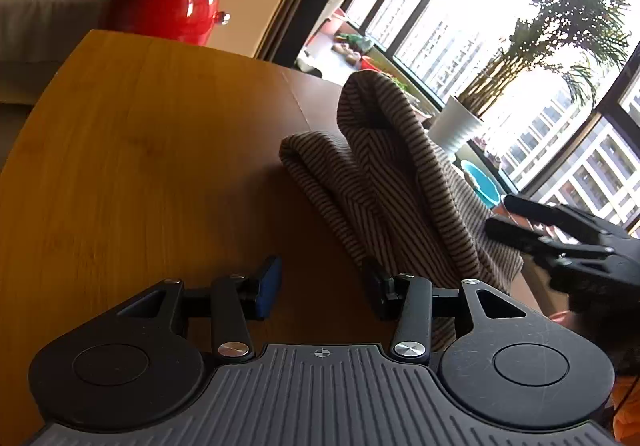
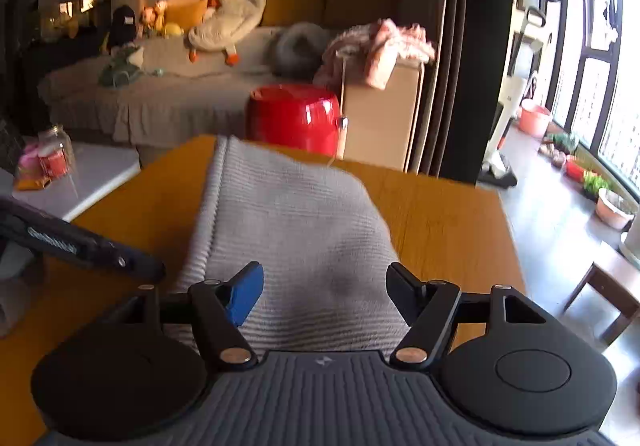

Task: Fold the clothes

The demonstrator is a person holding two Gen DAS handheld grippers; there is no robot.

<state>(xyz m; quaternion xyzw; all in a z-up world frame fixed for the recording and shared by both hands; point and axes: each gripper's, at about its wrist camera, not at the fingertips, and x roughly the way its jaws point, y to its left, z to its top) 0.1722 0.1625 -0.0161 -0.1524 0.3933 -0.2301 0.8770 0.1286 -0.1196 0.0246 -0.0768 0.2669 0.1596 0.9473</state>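
Noting that the garment lies on the bench with its long axis running away from us, we find the right gripper nearer, fingers spread astride its near end; left gripper spread, empty, alongside.

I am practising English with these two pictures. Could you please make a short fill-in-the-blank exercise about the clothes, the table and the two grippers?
1. The garment by the left gripper has a ____ pattern.
2. Both garments lie on a ____ table.
3. The fingers of the right gripper are ____, with the grey garment under them.
4. Behind the table stands a shiny ____ container.

Missing words: striped; wooden; open; red
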